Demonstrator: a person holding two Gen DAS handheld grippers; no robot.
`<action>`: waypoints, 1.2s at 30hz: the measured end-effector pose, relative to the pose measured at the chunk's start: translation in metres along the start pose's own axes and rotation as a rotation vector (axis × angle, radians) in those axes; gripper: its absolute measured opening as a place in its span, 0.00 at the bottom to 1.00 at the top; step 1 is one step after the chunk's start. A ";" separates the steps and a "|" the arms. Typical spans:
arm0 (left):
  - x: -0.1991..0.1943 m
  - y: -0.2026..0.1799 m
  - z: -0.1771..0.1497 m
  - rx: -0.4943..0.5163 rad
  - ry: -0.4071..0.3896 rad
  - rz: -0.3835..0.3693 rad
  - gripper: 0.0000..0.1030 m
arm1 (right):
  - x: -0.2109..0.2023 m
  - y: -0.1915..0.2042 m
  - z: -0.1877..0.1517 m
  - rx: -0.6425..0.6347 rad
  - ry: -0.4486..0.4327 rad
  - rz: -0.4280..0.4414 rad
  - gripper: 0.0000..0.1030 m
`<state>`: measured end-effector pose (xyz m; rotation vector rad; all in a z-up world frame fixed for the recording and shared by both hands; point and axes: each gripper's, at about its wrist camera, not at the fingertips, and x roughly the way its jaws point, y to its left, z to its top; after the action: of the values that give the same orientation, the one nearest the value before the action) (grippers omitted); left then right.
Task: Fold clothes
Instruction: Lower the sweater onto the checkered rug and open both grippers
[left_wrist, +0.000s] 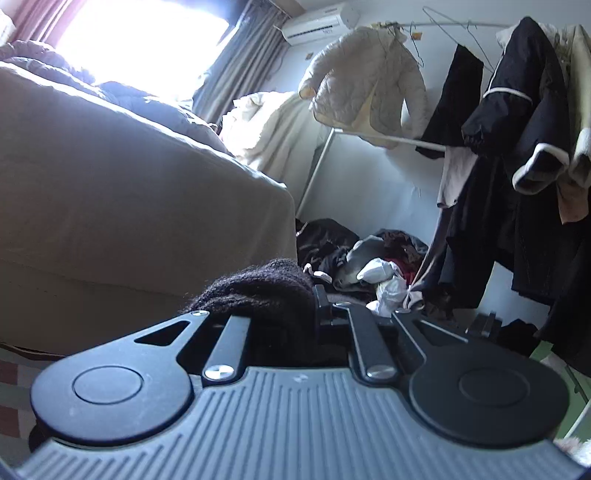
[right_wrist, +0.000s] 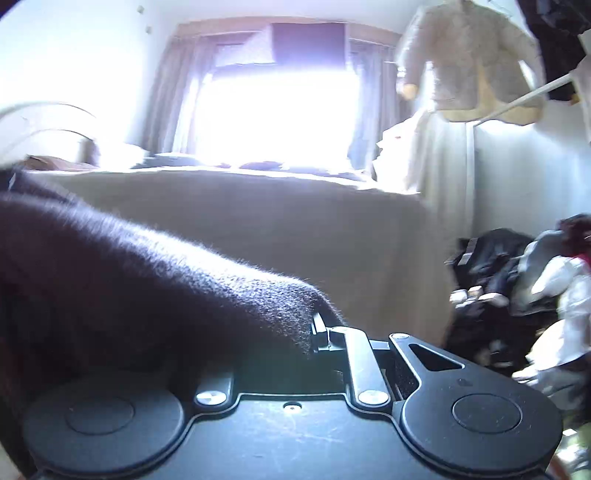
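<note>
Two grippers, both with dark fuzzy knit at the tips. Left gripper: black knit garment bunched between the fingers, jaws closed down on it, only the right finger showing past the wool. Right gripper: same sort of black knit draped over its left side and running off toward the left edge of the view; left finger buried, jaws look closed on the cloth, though the pinch point itself is hidden, so probably clamped. Likely one garment held at two points, can't confirm from either view.

Landmark: bed. Garment is held in the air just in front of the bed's near side, below mattress top in both views. From the right gripper its long run goes left and slightly up, i.e. toward where the other hand should be; bulk hangs on that side. Left gripper sits nearer the bed's corner.

Right of the bed, on the floor: mixed clothes pile. Beyond that, clothes rack with a cream padded jacket and dark coats. Behind the bed: bright window, curtains.

Fold stage not settled; could be lifting to lay flat or mid-fold.
</note>
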<state>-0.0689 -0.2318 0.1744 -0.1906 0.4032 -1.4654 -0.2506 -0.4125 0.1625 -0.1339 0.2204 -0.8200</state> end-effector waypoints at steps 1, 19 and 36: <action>0.024 0.001 -0.008 0.012 0.041 0.020 0.11 | 0.004 -0.008 0.001 -0.064 0.013 -0.044 0.21; 0.129 0.139 -0.207 -0.173 0.534 0.288 0.48 | 0.143 -0.067 -0.197 -0.102 0.862 0.067 0.56; 0.065 0.133 -0.245 -0.193 0.438 0.178 0.49 | 0.118 0.010 -0.218 0.380 0.746 0.338 0.59</action>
<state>-0.0350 -0.2527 -0.1090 0.0170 0.8963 -1.2866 -0.2197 -0.4998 -0.0674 0.5660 0.7592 -0.5303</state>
